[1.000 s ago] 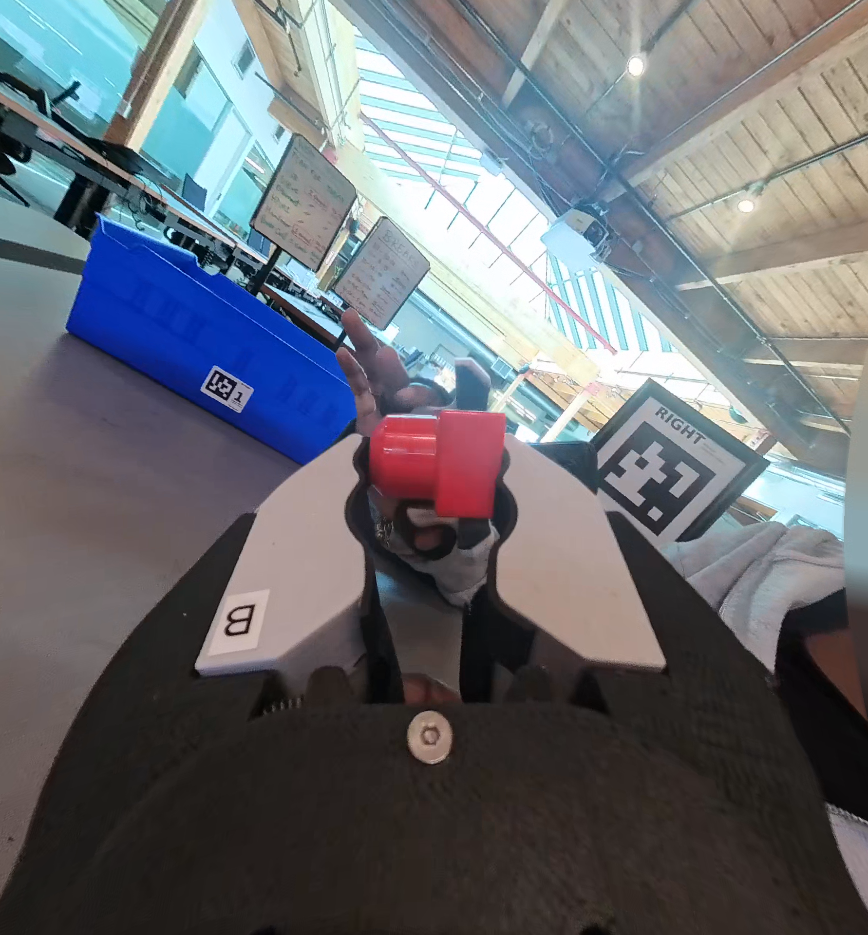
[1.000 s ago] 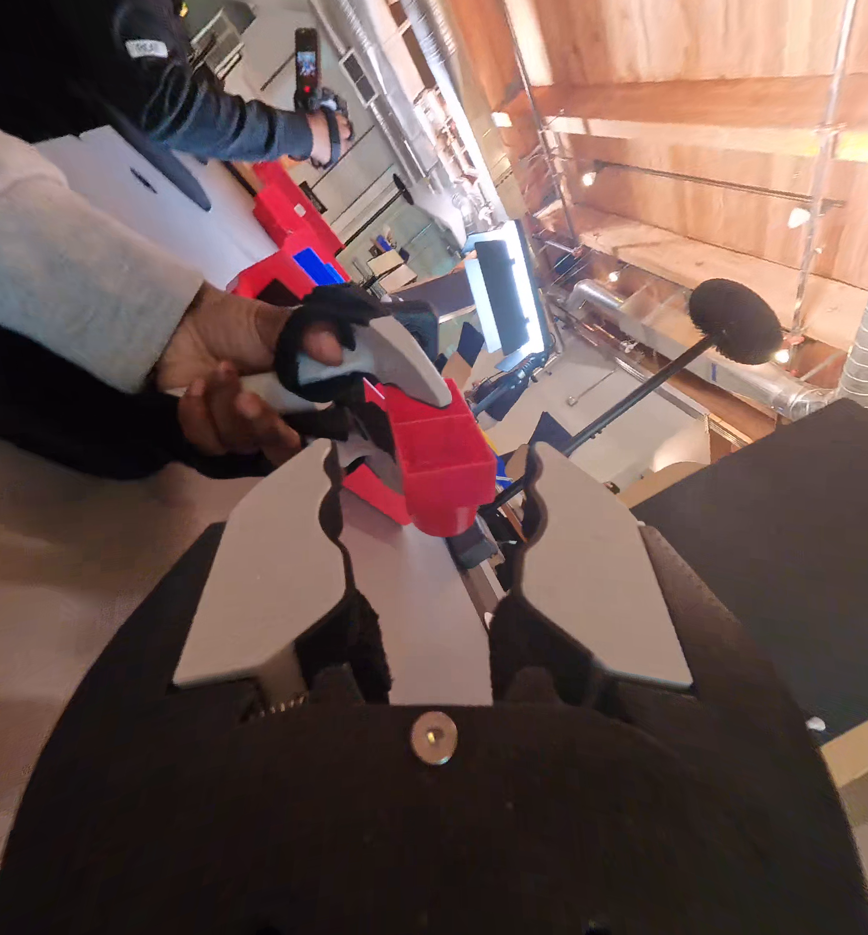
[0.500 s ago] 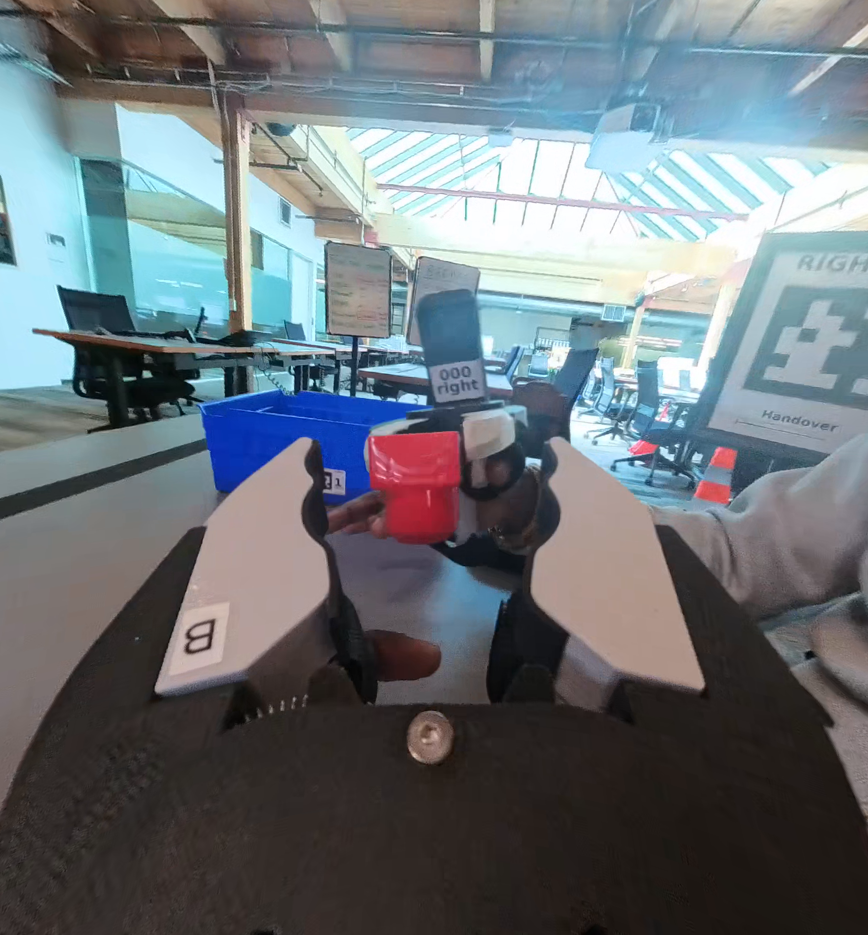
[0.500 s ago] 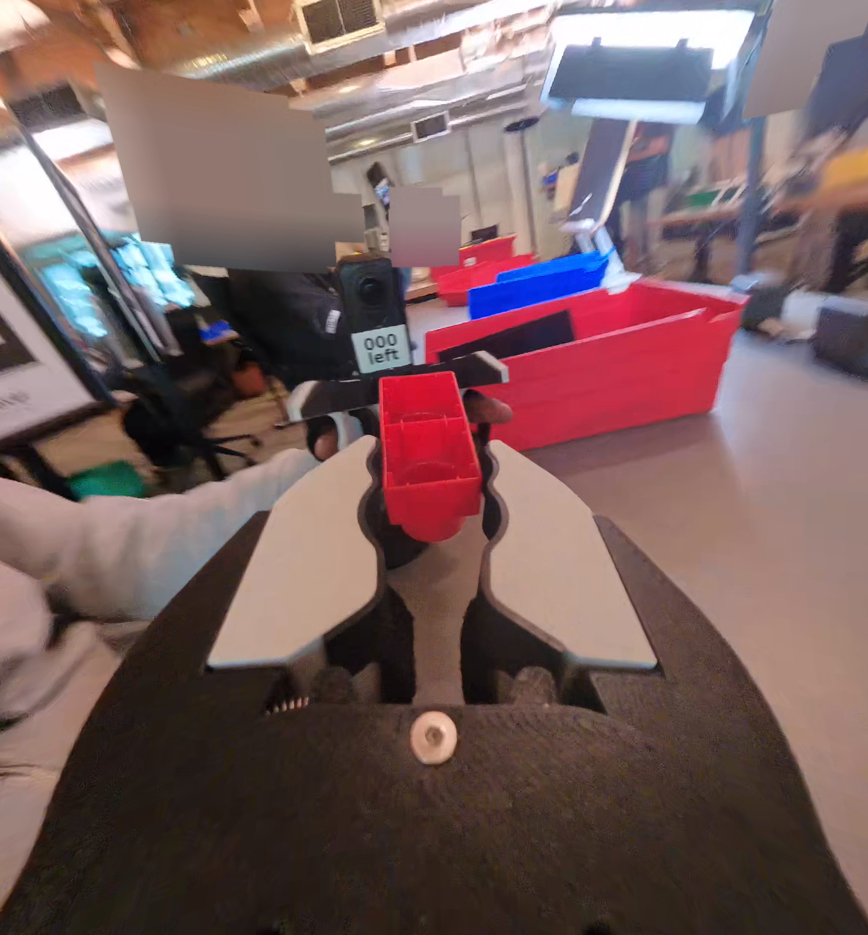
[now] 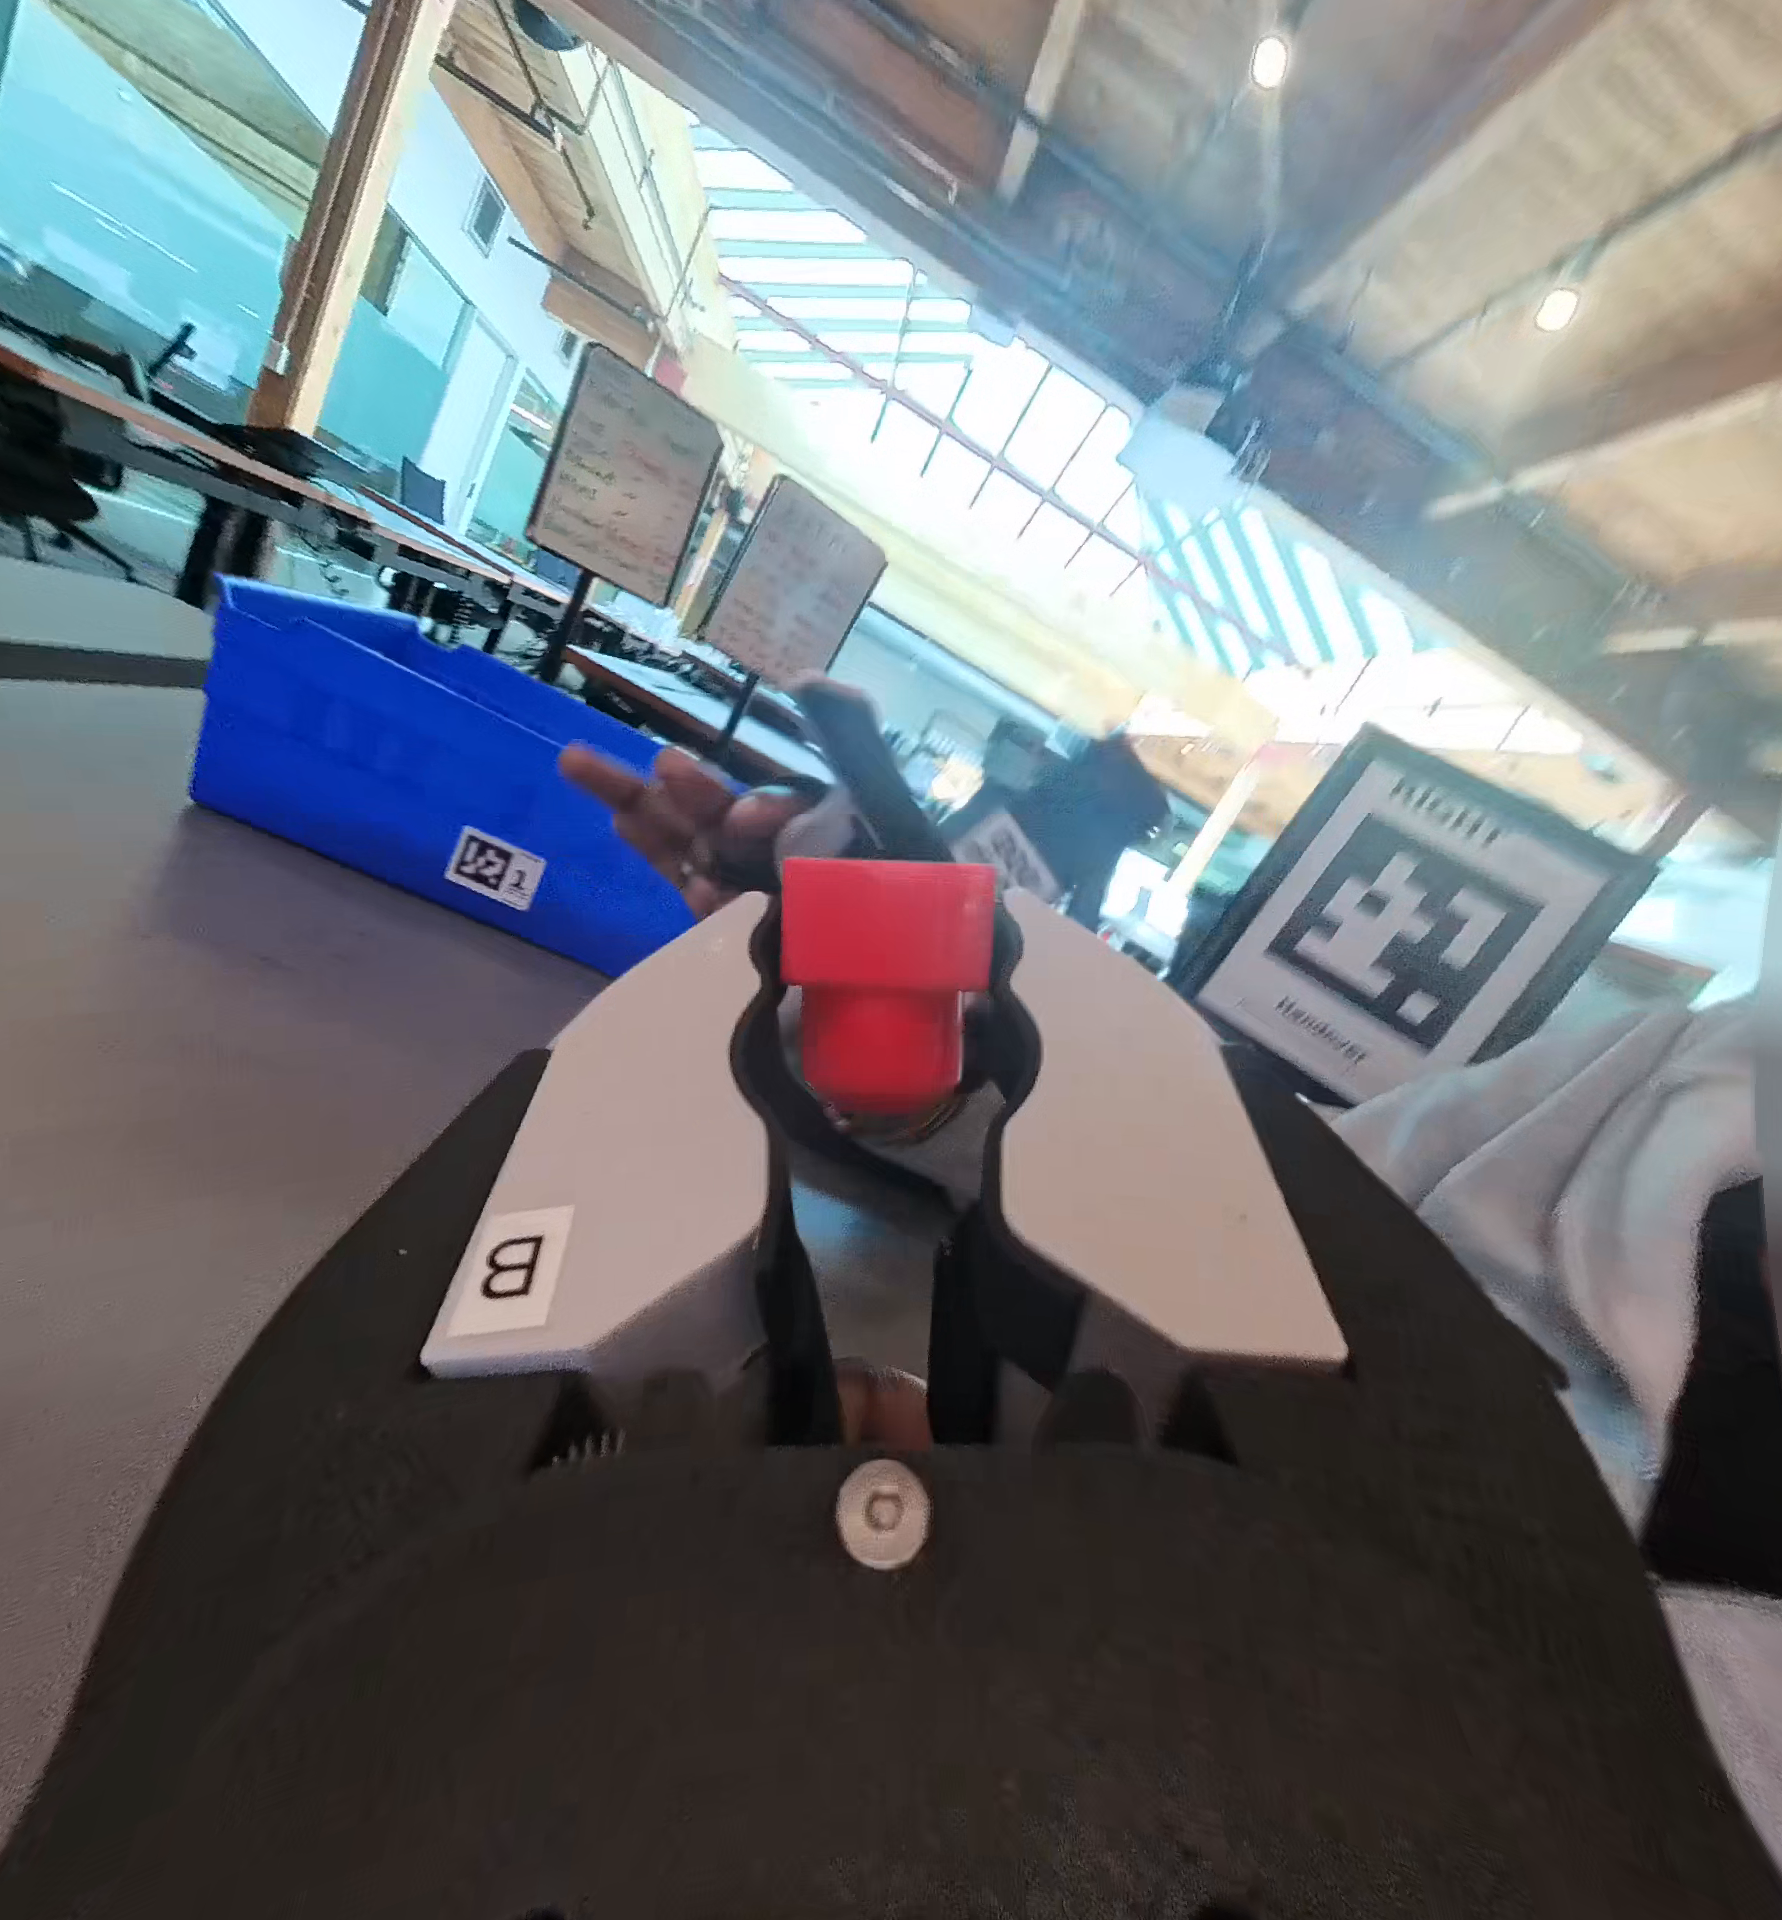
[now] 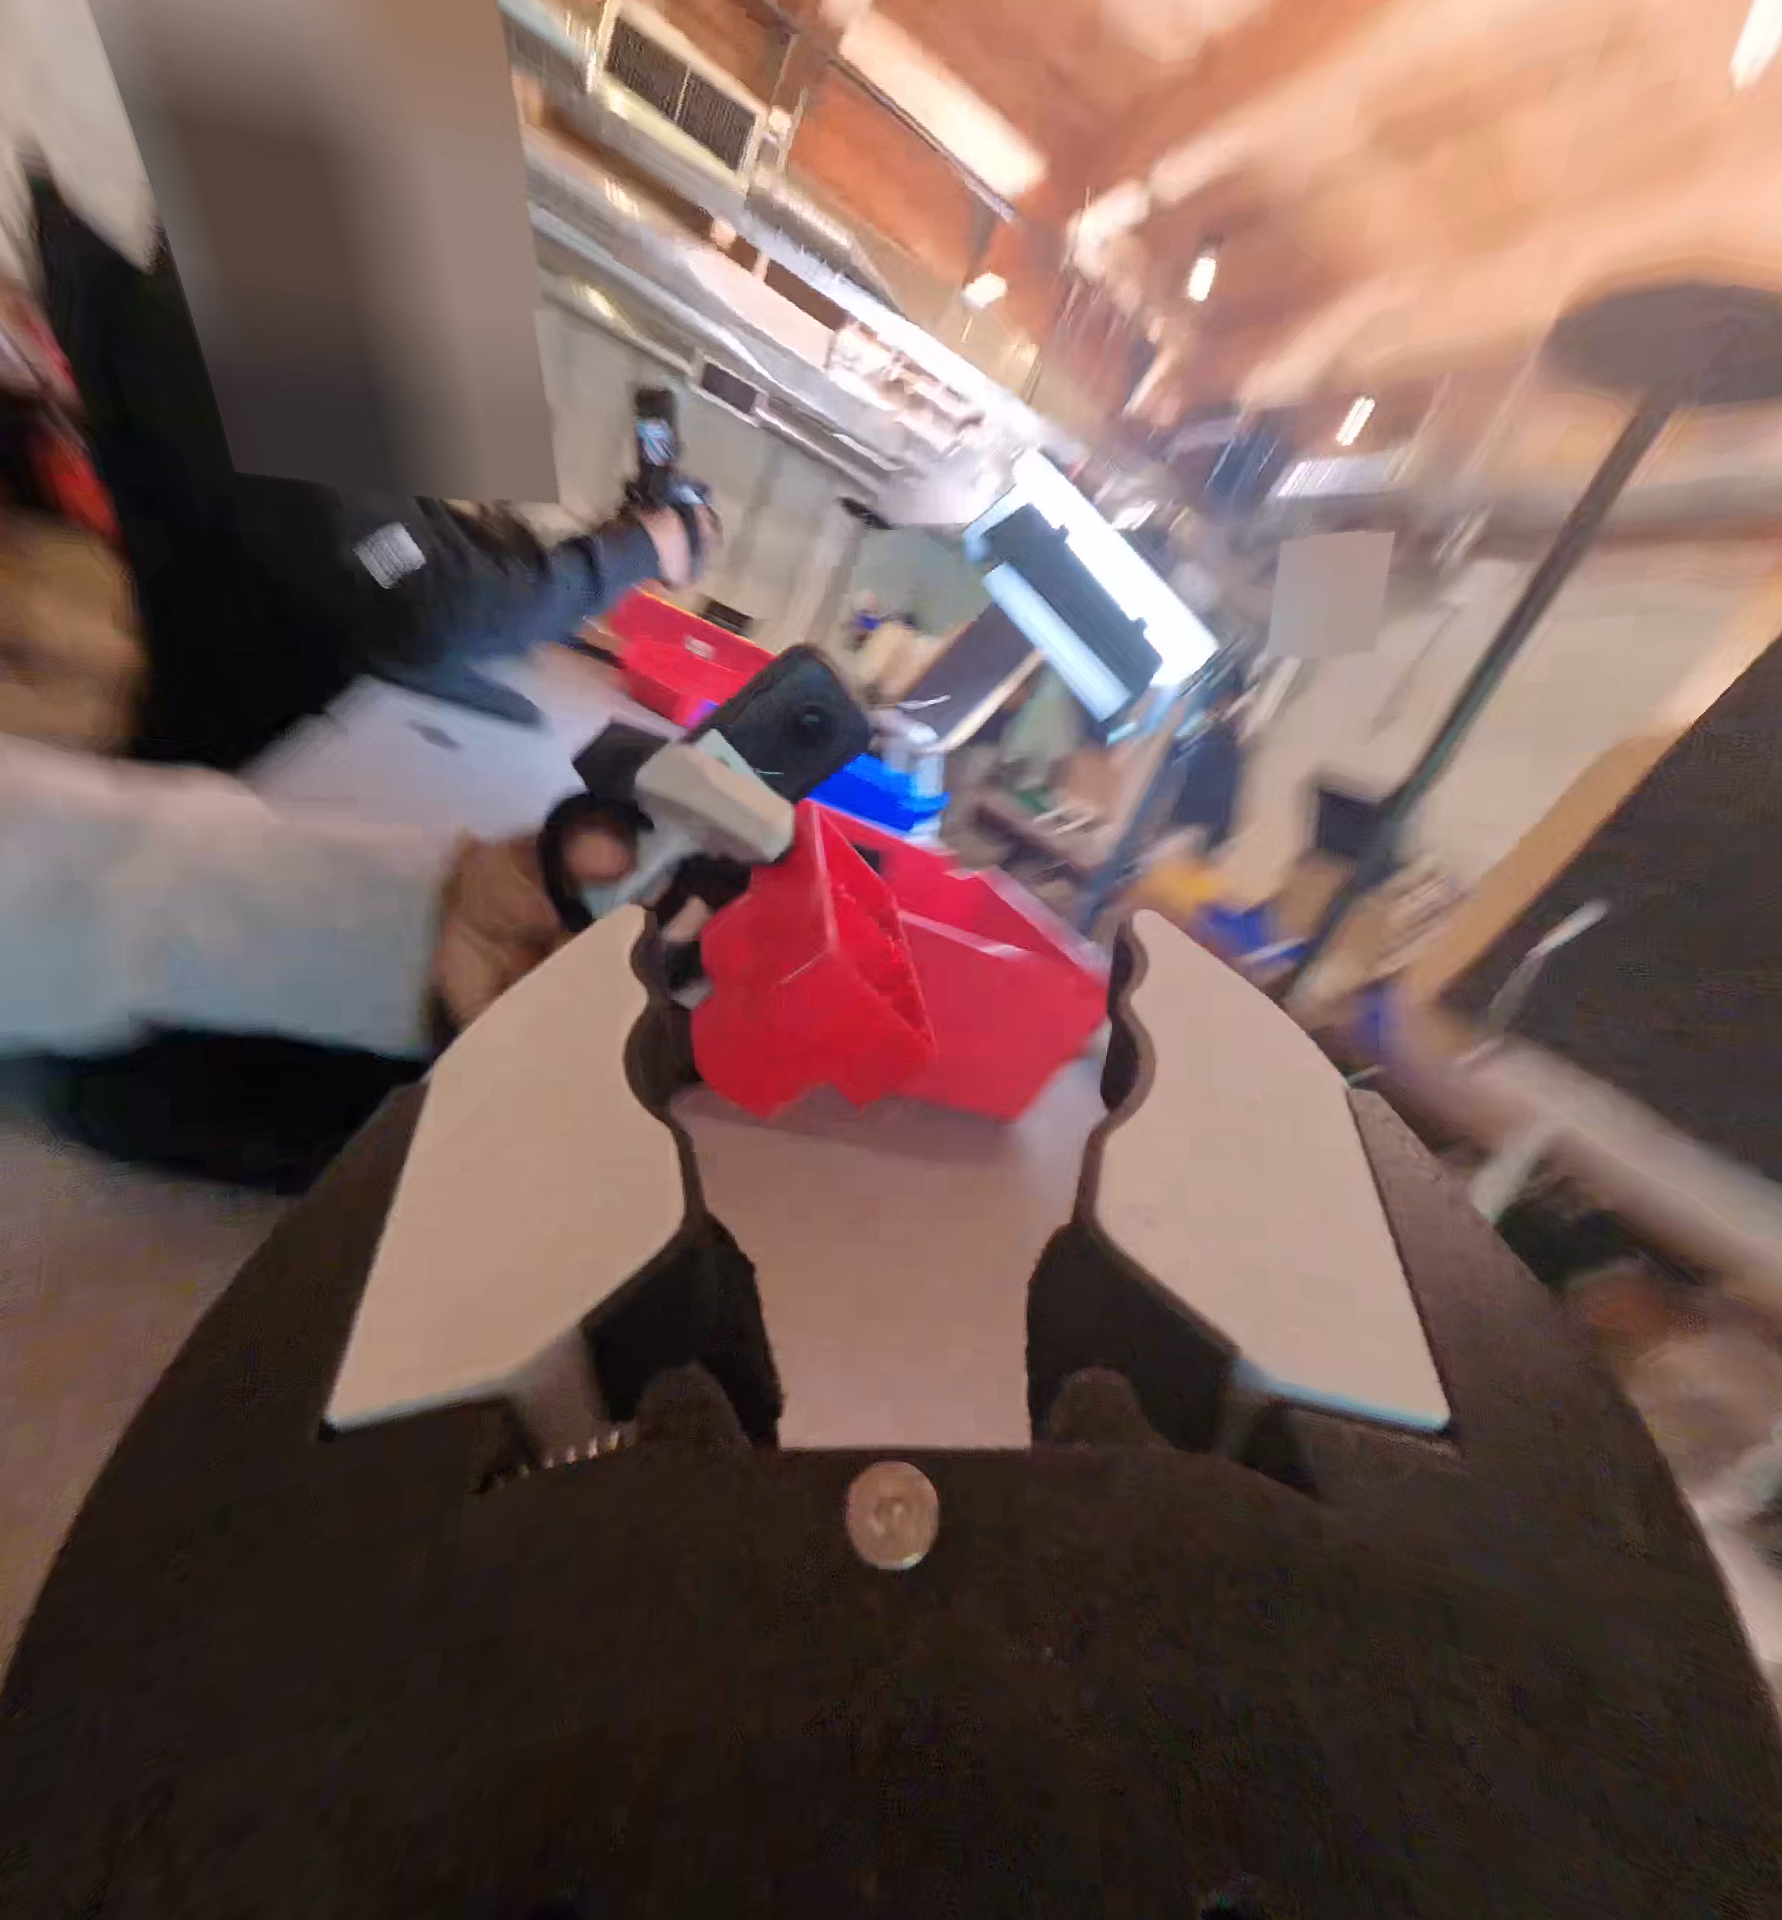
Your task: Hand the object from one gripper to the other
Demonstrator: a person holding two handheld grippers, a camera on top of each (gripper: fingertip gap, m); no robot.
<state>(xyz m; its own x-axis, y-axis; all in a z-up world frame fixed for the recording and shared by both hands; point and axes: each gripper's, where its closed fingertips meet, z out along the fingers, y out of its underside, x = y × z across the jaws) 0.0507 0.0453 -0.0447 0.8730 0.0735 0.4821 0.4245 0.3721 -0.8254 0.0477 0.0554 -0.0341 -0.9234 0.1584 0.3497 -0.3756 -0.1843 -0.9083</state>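
Red block [image 5: 885, 987] sits clamped between my left gripper's [image 5: 887, 997] fingers [image 5: 658, 1122], its square head poking up past the tips and its round stem lower in the notch. My left gripper is closed on it above the grey table [image 5: 139, 1039]. Behind it a blue bin [image 5: 399, 769] rests on the table, and a framed marker sign [image 5: 1406, 914] stands to the right. A hand [image 5: 679, 821] shows beyond the block, blurred.

From my right gripper [image 6: 882, 997] I see the same block [image 6: 804, 987] off to the left of the gap, held by the left gripper [image 6: 721, 821], not touching my right fingers [image 6: 534, 1164]. My right jaws stand wide apart with nothing between them. A red bin [image 6: 1001, 997] lies on the table behind the block. This view is heavily blurred.
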